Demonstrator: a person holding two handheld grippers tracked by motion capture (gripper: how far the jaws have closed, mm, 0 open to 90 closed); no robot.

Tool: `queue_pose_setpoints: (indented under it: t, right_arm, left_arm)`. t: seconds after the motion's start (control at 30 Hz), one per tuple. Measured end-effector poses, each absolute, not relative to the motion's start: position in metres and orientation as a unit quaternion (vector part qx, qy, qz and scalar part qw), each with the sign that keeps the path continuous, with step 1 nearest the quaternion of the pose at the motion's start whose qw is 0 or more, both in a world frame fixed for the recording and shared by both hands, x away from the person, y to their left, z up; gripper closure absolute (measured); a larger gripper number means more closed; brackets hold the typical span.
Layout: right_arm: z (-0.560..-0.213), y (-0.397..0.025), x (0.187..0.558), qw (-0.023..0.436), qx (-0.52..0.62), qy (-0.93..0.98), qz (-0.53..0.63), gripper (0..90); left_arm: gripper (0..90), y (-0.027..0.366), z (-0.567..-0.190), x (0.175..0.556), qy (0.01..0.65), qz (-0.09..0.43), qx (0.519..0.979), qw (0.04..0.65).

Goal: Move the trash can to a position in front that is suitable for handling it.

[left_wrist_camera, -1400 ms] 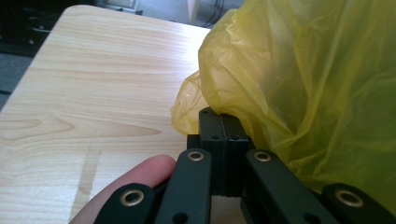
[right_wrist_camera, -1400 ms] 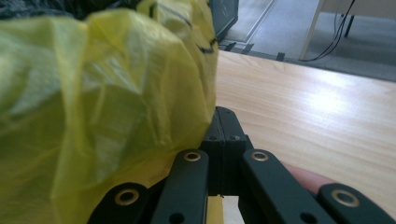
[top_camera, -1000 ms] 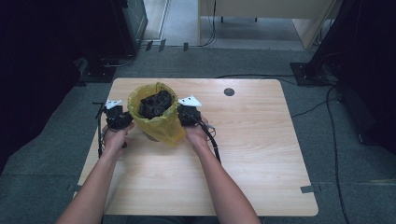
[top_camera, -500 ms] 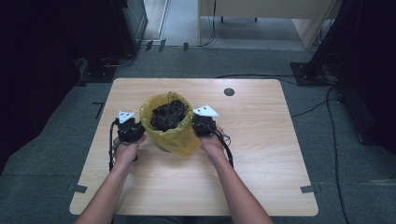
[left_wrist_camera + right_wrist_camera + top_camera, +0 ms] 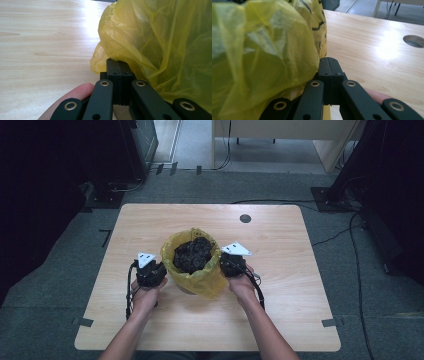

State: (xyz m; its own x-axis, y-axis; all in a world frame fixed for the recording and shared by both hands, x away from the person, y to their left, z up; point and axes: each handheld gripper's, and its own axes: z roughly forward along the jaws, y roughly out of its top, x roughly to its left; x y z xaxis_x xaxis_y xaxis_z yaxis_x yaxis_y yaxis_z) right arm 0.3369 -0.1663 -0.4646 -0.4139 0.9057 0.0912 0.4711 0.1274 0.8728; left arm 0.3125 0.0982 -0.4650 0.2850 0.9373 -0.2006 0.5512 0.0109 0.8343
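Note:
A small bin lined with a yellow plastic bag [image 5: 197, 279] stands at the table's middle, full of dark crumpled stuff [image 5: 192, 254]. My left gripper [image 5: 158, 271] sits against the bag's left side and my right gripper [image 5: 226, 265] against its right side. In the left gripper view the jaws are shut flush, and the left gripper [image 5: 117, 62] has its tips touching the bag [image 5: 160, 42]. The right gripper [image 5: 329, 60] is likewise shut, its tips against the bag [image 5: 262, 57]. No plastic shows between either pair of jaws.
The bin rests on a light wooden table [image 5: 150, 220] with a round cable hole [image 5: 245, 218] at the far side, seen too as the hole [image 5: 414, 40] in the right gripper view. Dark equipment and cables lie on the floor around the table.
Both grippers and the bin between them have moved together to the right and nearer the person, from the far left part of the table to its middle.

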Motion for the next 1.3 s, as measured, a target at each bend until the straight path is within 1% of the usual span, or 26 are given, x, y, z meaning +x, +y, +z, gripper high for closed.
queue_pose_setpoints:
  t: [0.1,0.23,0.37,0.5,0.63,0.67,0.73,0.87,0.93,1.07,1.1,1.2,1.3]
  right_arm:
    - [-0.465,-0.174,0.327,0.231,0.496,0.704,0.453,90.0]
    - [-0.466,-0.18,0.319,0.226,0.5,0.7,0.457,90.0]
    - [-0.466,-0.188,0.309,0.222,0.509,0.692,0.462,90.0]
    - [-0.464,-0.192,0.298,0.232,0.512,0.684,0.465,90.0]
    - [-0.461,-0.2,0.287,0.25,0.513,0.678,0.463,90.0]
    - [-0.46,-0.204,0.285,0.253,0.517,0.674,0.464,89.0]
    - [-0.457,-0.212,0.279,0.256,0.523,0.666,0.466,84.1]
    - [-0.455,-0.232,0.266,0.271,0.529,0.655,0.465,81.0]
    - [-0.455,-0.241,0.259,0.268,0.539,0.65,0.465,79.0]
    - [-0.462,-0.254,0.241,0.258,0.546,0.65,0.461,70.4]
    - [-0.465,-0.257,0.237,0.256,0.55,0.65,0.458,69.6]
    - [-0.473,-0.266,0.225,0.247,0.562,0.647,0.452,64.3]
    - [-0.477,-0.275,0.217,0.247,0.569,0.646,0.444,60.6]
  left_arm:
    - [90.0,0.093,-0.466,0.304,0.555,0.22,0.668,0.444]
    - [90.0,0.084,-0.468,0.289,0.552,0.231,0.666,0.446]
    - [90.0,0.077,-0.471,0.275,0.555,0.23,0.66,0.451]
    - [90.0,0.07,-0.476,0.259,0.552,0.239,0.658,0.453]
    - [89.9,0.062,-0.48,0.244,0.531,0.245,0.673,0.453]
    - [89.9,0.061,-0.481,0.242,0.529,0.249,0.673,0.452]
    - [89.9,0.06,-0.483,0.239,0.525,0.248,0.676,0.453]
    - [89.9,0.057,-0.485,0.233,0.516,0.244,0.683,0.456]
    - [89.9,0.053,-0.485,0.229,0.506,0.244,0.69,0.457]
    - [89.5,0.044,-0.485,0.221,0.481,0.236,0.706,0.463]
    - [89.2,0.042,-0.486,0.219,0.472,0.235,0.712,0.464]
    - [86.9,0.036,-0.488,0.215,0.45,0.222,0.728,0.467]
    - [80.2,0.036,-0.489,0.212,0.423,0.224,0.744,0.467]
